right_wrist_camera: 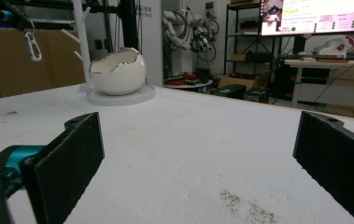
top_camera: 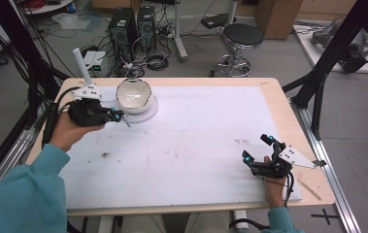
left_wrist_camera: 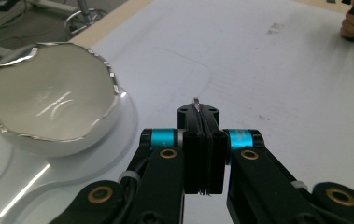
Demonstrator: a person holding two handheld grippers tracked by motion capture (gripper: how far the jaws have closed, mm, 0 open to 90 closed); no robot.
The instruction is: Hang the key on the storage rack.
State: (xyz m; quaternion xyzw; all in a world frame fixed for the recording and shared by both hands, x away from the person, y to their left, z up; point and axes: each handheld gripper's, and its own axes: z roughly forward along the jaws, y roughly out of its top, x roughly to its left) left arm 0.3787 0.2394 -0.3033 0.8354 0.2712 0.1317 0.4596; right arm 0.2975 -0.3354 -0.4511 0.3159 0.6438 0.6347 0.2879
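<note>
White egg-shaped bowl with jagged silver rim, upright on round white base near far-left corner of table. Same bowl at upper left in left gripper view, empty inside, glossy. Also far off in right gripper view, with white peg stand rising just behind it. Left gripper just beside bowl on its near-left side, tips close to base, contact with base not clear. Jaws pressed together on a thin metal piece, end poking out past the tips; too small to identify. In right gripper view, small silver clip hanging below left gripper at top-left corner; likely same item, cannot confirm. Right gripper well apart from bowl, near right-front edge of table, low over white mat. Jaws spread wide, nothing between them. Dark smudges on mat just ahead of right gripper. Stool and computer towers on floor beyond far edge of table.
</note>
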